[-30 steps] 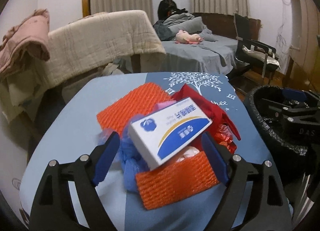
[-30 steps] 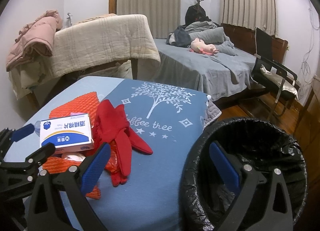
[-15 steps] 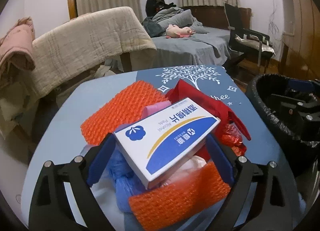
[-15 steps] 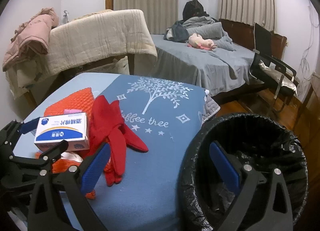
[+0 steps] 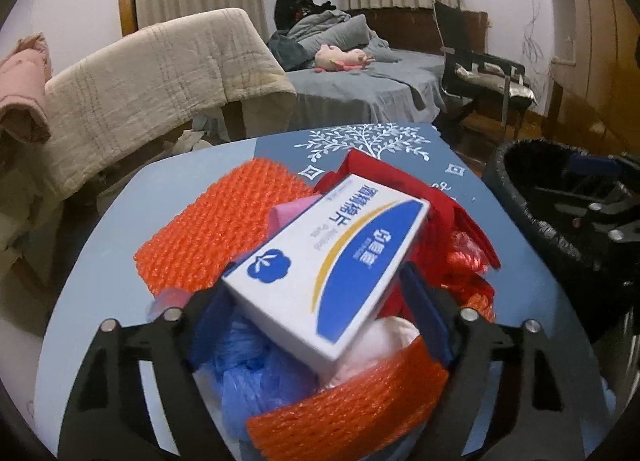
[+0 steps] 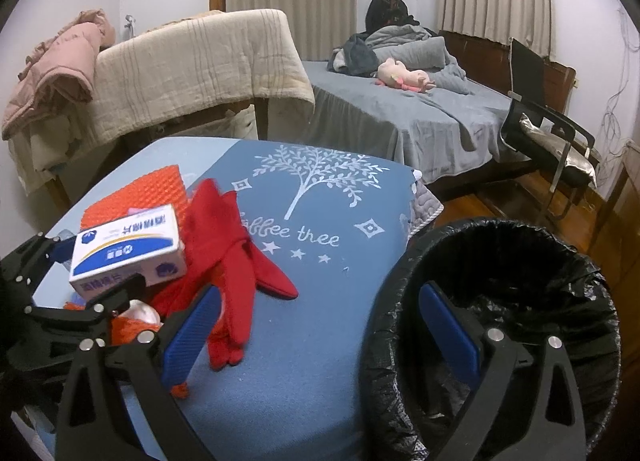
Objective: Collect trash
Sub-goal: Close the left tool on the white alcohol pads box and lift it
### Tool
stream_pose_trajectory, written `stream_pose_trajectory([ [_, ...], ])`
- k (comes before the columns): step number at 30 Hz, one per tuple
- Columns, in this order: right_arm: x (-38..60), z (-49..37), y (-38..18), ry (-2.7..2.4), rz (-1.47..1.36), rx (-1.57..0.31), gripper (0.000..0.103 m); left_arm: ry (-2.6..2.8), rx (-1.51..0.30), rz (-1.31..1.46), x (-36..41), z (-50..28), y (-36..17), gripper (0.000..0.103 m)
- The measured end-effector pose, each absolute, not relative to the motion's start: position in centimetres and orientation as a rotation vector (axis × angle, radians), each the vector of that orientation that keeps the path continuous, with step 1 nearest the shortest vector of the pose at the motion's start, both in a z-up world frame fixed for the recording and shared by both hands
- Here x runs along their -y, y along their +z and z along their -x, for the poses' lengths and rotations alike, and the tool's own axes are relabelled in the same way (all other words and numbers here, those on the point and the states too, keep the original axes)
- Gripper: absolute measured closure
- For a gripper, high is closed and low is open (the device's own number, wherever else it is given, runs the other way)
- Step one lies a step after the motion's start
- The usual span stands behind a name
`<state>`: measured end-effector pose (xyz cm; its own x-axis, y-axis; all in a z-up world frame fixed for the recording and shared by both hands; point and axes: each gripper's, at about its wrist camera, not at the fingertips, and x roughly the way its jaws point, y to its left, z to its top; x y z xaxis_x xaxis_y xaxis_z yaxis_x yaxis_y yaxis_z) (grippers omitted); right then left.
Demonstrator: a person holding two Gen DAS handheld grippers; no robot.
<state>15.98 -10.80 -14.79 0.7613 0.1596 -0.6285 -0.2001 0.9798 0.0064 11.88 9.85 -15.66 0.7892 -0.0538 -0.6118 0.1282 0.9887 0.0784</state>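
A white and blue cardboard box [image 5: 336, 261] lies on top of a trash pile on the blue table [image 5: 160, 197]. My left gripper [image 5: 320, 301] has its two fingers against the box's sides, shut on it; the box also shows in the right wrist view [image 6: 128, 249]. Under the box lie orange foam netting [image 5: 224, 229], a blue plastic bag [image 5: 256, 373], red gloves [image 6: 228, 237] and a white wad [image 5: 376, 341]. My right gripper [image 6: 320, 333] is open and empty, straddling the near rim of the black-lined trash bin [image 6: 520, 301].
The bin [image 5: 560, 197] stands just off the table's right edge. A blanket-draped rail [image 6: 192, 61] and pink clothes [image 6: 56, 65] are behind the table. A grey bed [image 6: 400, 109] and a black chair [image 6: 548, 125] stand farther back.
My left gripper has moved in over the pile and its fingers have closed from wide apart onto the box's sides. The right gripper has stayed open at the bin.
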Motion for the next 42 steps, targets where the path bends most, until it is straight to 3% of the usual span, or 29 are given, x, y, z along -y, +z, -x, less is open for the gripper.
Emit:
stream_pose_trajectory([
  [7,10.6,-16.1,-15.3,0.202,0.066,-0.689,0.006,-0.086,-0.678,-0.086,-9.5,-10.9,-15.0,0.031],
  [13,10.8,-16.2,-15.2,0.196,0.059,-0.685,0.006,-0.066,-0.648,-0.158,-9.1,-11.2,-14.4,0.017],
  [22,10.9,-16.2,-15.1,0.193,0.059,-0.684,0.006,-0.112,-0.634,-0.183,-8.2,-12.1,-14.6,0.017],
  [26,11.0,-16.3,-15.0,0.188,0.054,-0.685,0.006,-0.126,-0.645,-0.167,-8.2,-12.6,-15.0,0.032],
  [33,11.0,-16.3,-14.9,0.197,0.052,-0.684,0.006,-0.149,-0.627,-0.102,-8.5,-12.0,-14.7,0.046],
  [34,10.9,-16.3,-14.8,0.2,0.052,-0.682,0.006,-0.154,-0.625,-0.087,-8.6,-12.0,-14.6,0.069],
  [35,10.8,-16.4,-14.8,0.202,0.052,-0.681,0.006,-0.165,-0.617,-0.072,-8.8,-11.9,-14.5,0.084],
  [39,10.6,-16.5,-14.6,0.206,0.046,-0.68,0.006,-0.163,-0.634,-0.036,-9.1,-12.5,-14.3,0.078],
  [41,10.5,-16.5,-14.6,0.206,0.046,-0.68,0.006,-0.147,-0.657,-0.038,-9.1,-12.7,-14.4,0.054],
  [42,10.6,-16.5,-14.6,0.205,0.048,-0.679,0.006,-0.141,-0.658,-0.041,-9.1,-12.7,-14.5,0.049],
])
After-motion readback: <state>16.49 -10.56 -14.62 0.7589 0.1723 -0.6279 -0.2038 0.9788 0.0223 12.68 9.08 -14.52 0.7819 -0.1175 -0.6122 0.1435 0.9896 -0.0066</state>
